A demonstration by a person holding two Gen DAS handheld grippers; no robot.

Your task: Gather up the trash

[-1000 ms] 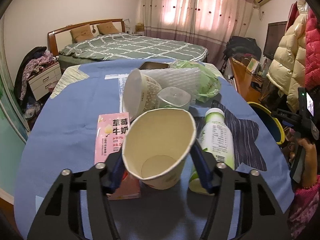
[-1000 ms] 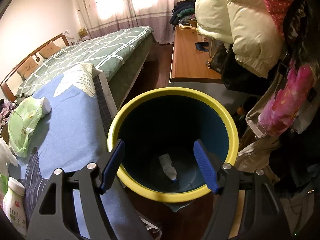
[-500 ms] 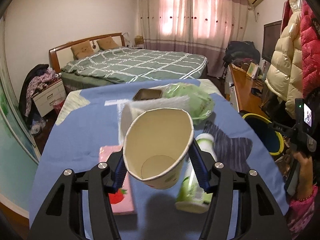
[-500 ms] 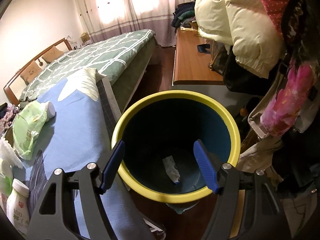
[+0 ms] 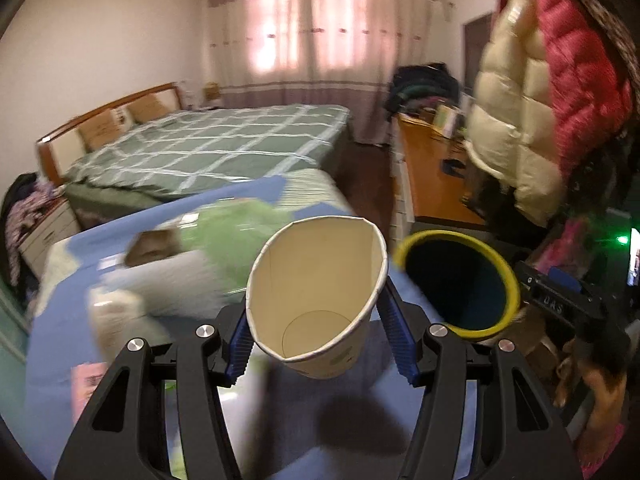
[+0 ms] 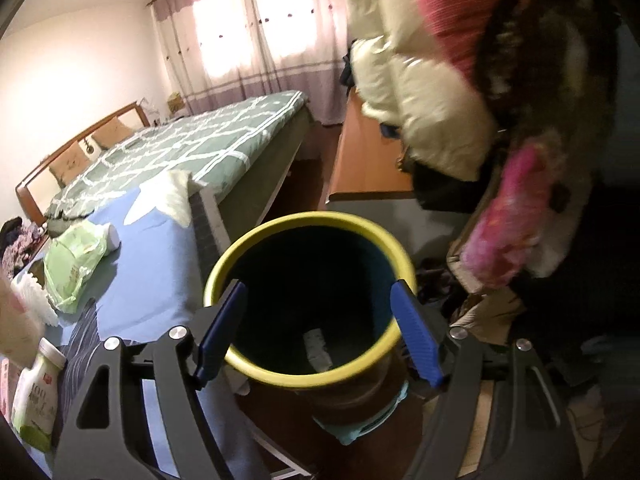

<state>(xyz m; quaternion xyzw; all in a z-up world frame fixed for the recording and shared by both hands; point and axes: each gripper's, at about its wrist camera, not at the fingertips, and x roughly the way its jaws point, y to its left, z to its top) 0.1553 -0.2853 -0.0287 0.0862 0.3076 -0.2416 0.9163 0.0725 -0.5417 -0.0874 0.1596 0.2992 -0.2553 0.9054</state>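
Note:
My left gripper (image 5: 320, 340) is shut on a cream paper cup (image 5: 320, 300), squeezed oval, held in the air above the blue table (image 5: 132, 240). Its mouth faces the camera. The yellow-rimmed dark bin (image 5: 456, 280) stands just right of the cup, beyond the table edge. My right gripper (image 6: 316, 336) is open, its blue pads either side of the bin's (image 6: 312, 372) mouth. A white scrap (image 6: 318, 348) lies at the bin's bottom.
On the table lie a green plastic bag (image 6: 74, 264), a white bottle (image 6: 36, 396), white foam wrap (image 5: 160, 280) and a pink carton (image 5: 90, 380). A bed (image 5: 208, 148), a wooden desk (image 5: 428, 180) and hanging coats (image 5: 552, 92) surround the area.
My left gripper lifted the cup off the table and swung right towards the bin. My right gripper rose and tilted slightly over the bin, still open.

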